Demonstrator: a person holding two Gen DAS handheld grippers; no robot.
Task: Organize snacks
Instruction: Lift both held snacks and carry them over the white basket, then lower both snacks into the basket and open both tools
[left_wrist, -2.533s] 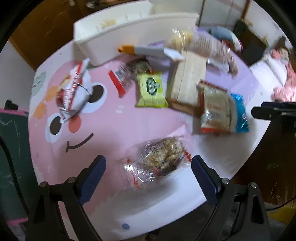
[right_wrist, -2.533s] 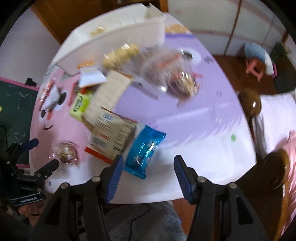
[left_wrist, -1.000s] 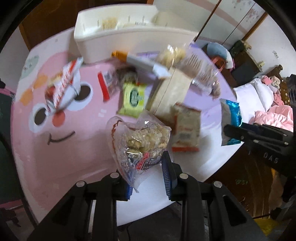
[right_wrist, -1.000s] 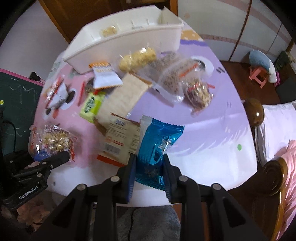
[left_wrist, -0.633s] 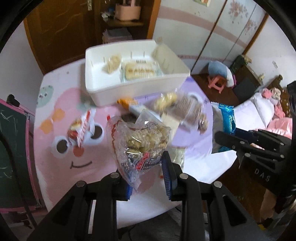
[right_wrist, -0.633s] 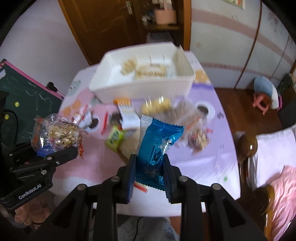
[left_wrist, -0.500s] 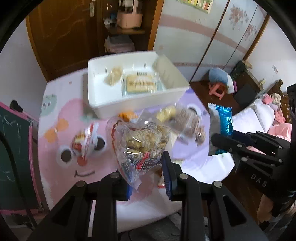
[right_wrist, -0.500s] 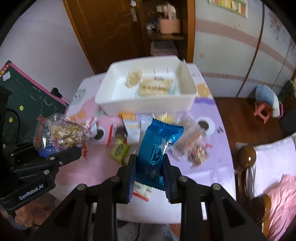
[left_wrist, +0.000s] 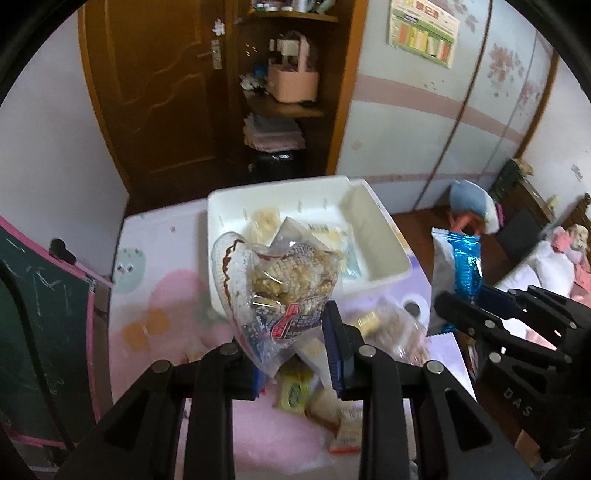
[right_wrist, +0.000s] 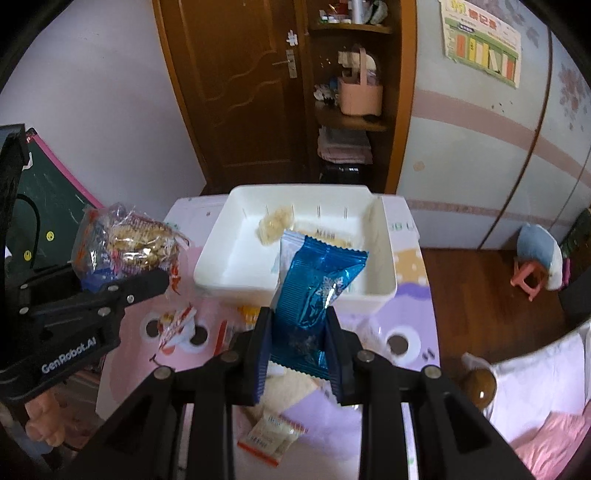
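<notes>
My left gripper (left_wrist: 295, 354) is shut on a clear bag of puffed snacks (left_wrist: 280, 280), held high above the table. That same bag (right_wrist: 125, 243) shows at the left of the right wrist view, clamped in the left gripper (right_wrist: 107, 284). My right gripper (right_wrist: 299, 354) is shut on a blue foil snack pack (right_wrist: 314, 288), which also appears at the right of the left wrist view (left_wrist: 458, 273). Beyond both hangs a white bin (right_wrist: 384, 258) on the far side of the table, with a couple of snack packs inside.
Several loose snack packs (right_wrist: 273, 435) lie on the pink and purple cartoon table (right_wrist: 413, 321) below the grippers. A chalkboard (left_wrist: 33, 332) stands at the left. A wooden door and shelves rise behind the bin; a chair knob (right_wrist: 480, 384) and bed sit at the right.
Both grippers rose and tilted up with their packs, so the table dropped away and the bin, door and wall came into view. Earlier still, both closed on their packs on the table.
</notes>
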